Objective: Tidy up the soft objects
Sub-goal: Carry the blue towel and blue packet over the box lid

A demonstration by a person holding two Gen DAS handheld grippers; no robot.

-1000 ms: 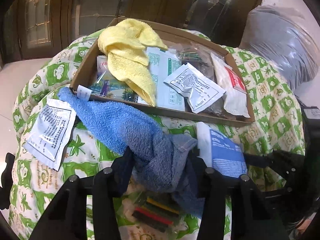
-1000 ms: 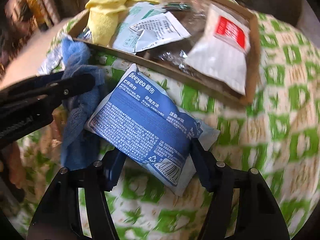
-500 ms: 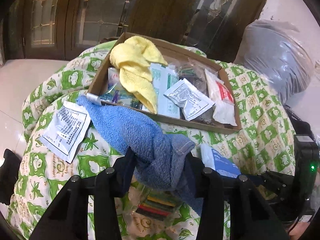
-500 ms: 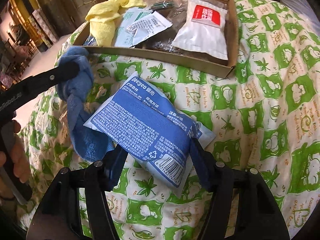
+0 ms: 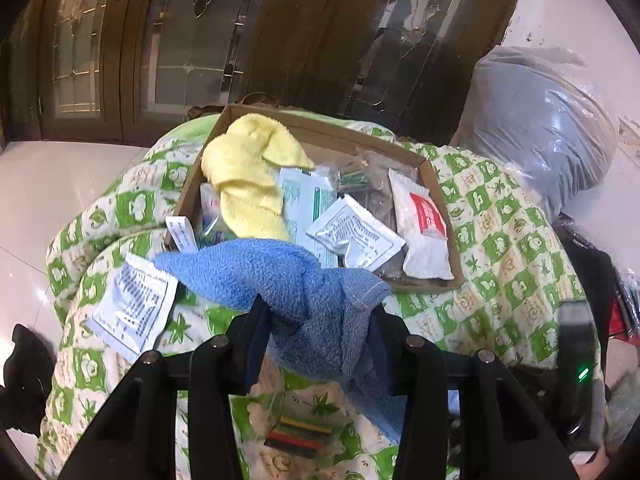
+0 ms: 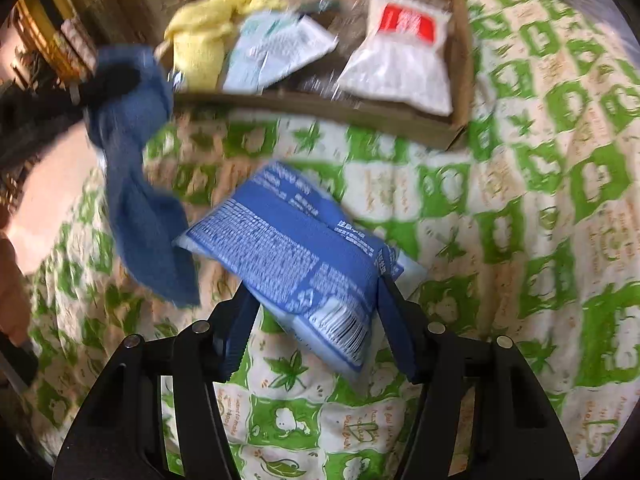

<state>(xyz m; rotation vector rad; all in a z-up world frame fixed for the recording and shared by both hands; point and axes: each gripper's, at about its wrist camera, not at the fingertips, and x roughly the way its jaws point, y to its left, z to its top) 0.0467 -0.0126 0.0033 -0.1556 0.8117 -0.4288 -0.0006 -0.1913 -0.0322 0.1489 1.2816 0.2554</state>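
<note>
Soft things are mid-transfer: the blue towel (image 5: 296, 280) is pinched in the left tool (image 5: 316, 340), and since a second ago it has come up off the green-and-white patterned quilt (image 5: 500, 280), so its free end now hangs in the air in front of the cardboard box (image 5: 436, 280) rather than trailing on the cloth. The blue wipes pack (image 6: 296, 256) sits between the fingers of the right tool (image 6: 312, 324), which press its sides; those jaws are closing a little further on it. It too has risen, tilted, with its barcode end lowest, where before it lay flat on the quilt.

Both items are therefore clear of the quilt and near the box, which already holds a yellow towel (image 5: 248, 184), a white pouch with a red label (image 5: 424, 228) and several flat sachets. One white sachet (image 5: 132, 308) remains on the quilt left of the box, and a small clear bag of coloured bands (image 5: 298, 432) lies below the left tool.

My judgement is that both loads are headed for the box, with the sachet and bands left to collect.
</note>
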